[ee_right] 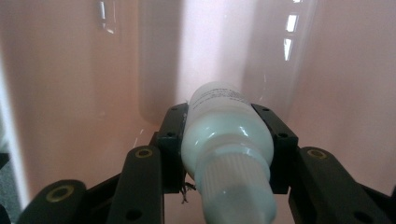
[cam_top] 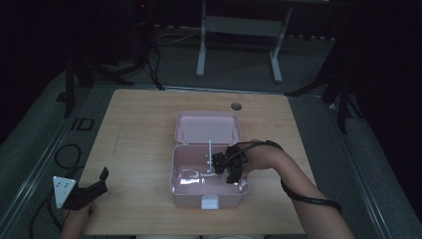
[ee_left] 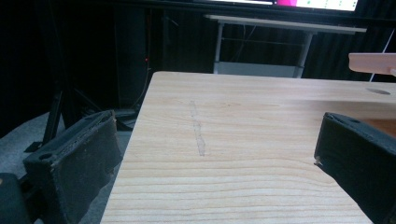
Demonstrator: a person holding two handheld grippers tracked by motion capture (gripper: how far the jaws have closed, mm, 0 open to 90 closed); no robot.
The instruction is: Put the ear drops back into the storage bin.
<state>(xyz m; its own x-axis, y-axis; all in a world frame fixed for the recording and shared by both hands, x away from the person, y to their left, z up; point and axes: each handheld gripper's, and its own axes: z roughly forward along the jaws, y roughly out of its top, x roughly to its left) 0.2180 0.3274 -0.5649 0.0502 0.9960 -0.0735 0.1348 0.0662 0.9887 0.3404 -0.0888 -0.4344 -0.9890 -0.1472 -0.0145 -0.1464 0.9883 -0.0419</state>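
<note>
A pink box stands open in the middle of the wooden table, its lid folded back behind it. My right gripper reaches down inside the box from the right. In the right gripper view its jaws are shut on a small white bottle with a ribbed cap, held above the pink floor of the box. My left gripper rests at the table's front left corner, open, with bare wood between its fingers.
A round hole sits in the table near the far edge. A white latch is on the box's front wall. Cables lie on the floor to the left, and a white desk frame stands beyond the table.
</note>
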